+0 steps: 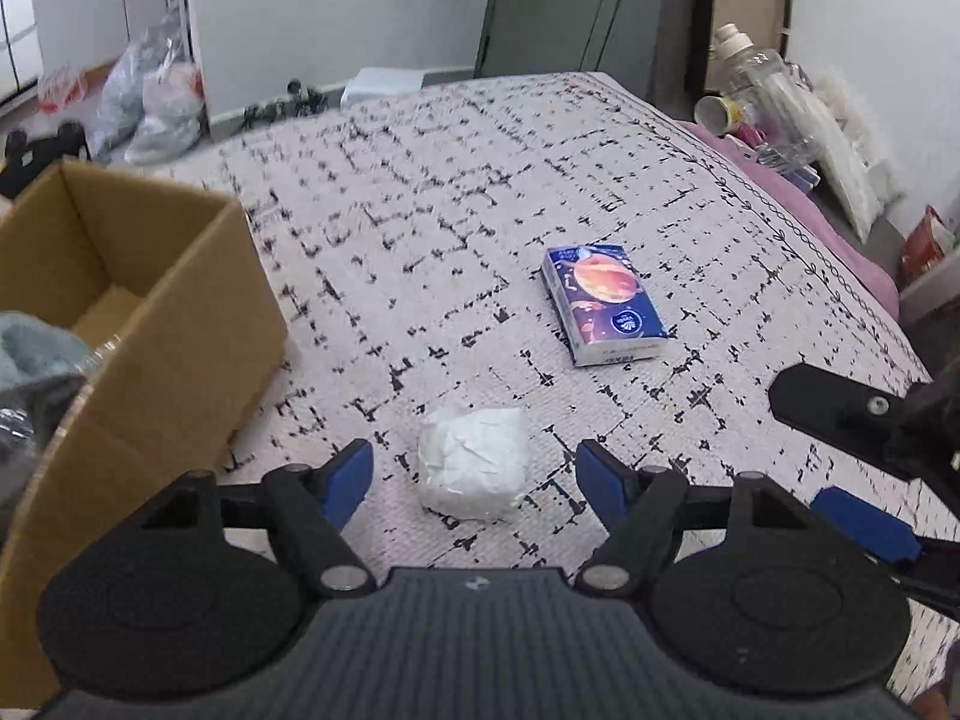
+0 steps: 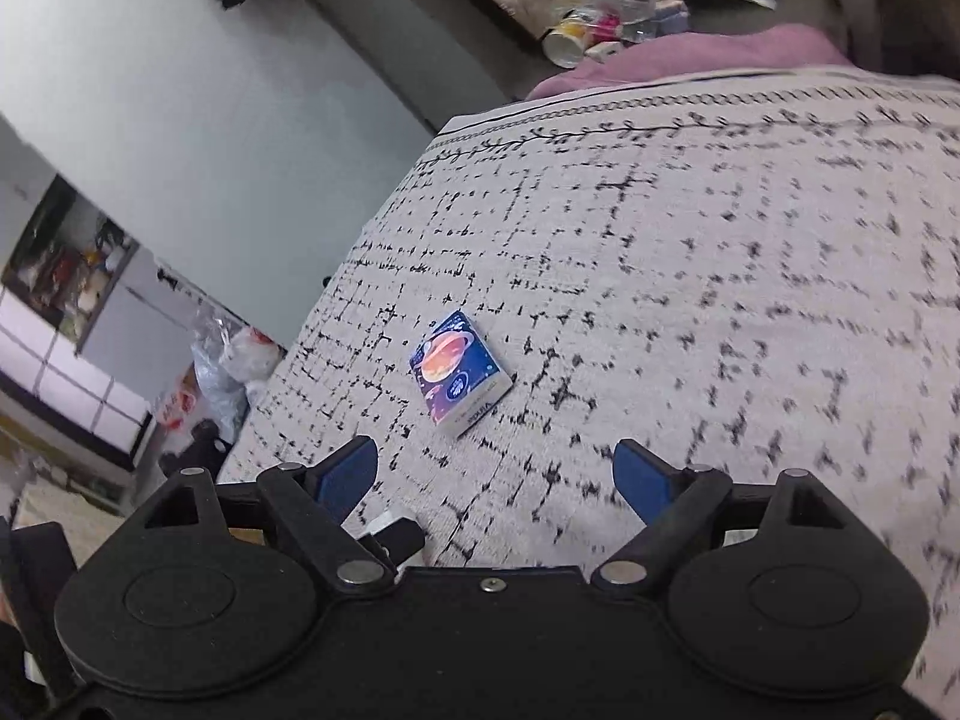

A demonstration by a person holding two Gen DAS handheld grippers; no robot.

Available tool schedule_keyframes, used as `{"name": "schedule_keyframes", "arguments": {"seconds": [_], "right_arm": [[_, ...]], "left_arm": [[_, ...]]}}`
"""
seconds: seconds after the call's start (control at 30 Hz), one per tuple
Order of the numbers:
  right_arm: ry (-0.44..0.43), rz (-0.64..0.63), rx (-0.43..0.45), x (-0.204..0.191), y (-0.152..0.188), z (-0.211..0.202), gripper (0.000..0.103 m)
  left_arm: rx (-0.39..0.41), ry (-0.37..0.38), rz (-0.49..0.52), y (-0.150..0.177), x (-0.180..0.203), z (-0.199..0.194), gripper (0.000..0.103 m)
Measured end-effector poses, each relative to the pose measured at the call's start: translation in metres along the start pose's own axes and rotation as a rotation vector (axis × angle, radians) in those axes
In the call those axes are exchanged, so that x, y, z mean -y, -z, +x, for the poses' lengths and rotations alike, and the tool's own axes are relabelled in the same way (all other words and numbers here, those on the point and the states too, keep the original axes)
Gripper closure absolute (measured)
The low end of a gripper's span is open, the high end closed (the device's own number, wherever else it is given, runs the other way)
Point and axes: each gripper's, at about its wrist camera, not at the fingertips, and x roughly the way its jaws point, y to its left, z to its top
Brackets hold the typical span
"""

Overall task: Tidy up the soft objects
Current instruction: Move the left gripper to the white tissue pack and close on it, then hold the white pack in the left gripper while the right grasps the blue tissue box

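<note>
A white crumpled soft bundle (image 1: 473,462) lies on the patterned bed cover (image 1: 456,192), between the open fingers of my left gripper (image 1: 474,477), which is empty. A blue tissue pack with a planet print (image 1: 603,303) lies farther back right; it also shows in the right wrist view (image 2: 459,372). My right gripper (image 2: 497,477) is open and empty, a little short of the pack; it shows at the right of the left wrist view (image 1: 840,456). An open cardboard box (image 1: 129,324) stands at the left with a pale blue cloth (image 1: 33,348) in it.
Plastic bags (image 1: 150,96) lie on the floor past the bed's far left. A clear bottle (image 1: 762,78), a paper cup (image 1: 717,111) and clutter sit at the far right beside a purple sheet (image 1: 798,192). The bed edge drops off at the left in the right wrist view (image 2: 312,324).
</note>
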Motion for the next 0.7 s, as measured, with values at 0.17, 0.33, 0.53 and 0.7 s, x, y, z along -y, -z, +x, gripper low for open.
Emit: {"name": "schedule_keyframes", "arguments": {"seconds": [0.17, 0.33, 0.53, 0.7], "right_arm": [[0.012, -0.092, -0.017, -0.01, -0.008, 0.025, 0.019], [0.019, -0.186, -0.039, -0.021, -0.012, 0.051, 0.022], [0.032, -0.222, -0.061, -0.026, -0.011, 0.077, 0.029], [0.059, -0.259, -0.04, -0.03, -0.013, 0.089, 0.033]], "left_arm": [[-0.042, 0.031, -0.053, 0.004, -0.009, 0.019, 0.06], [0.05, -0.016, -0.08, 0.005, -0.011, 0.016, 0.06], [0.081, -0.033, -0.095, 0.004, -0.01, 0.02, 0.06], [0.092, -0.044, -0.094, -0.001, -0.011, 0.029, 0.06]]}}
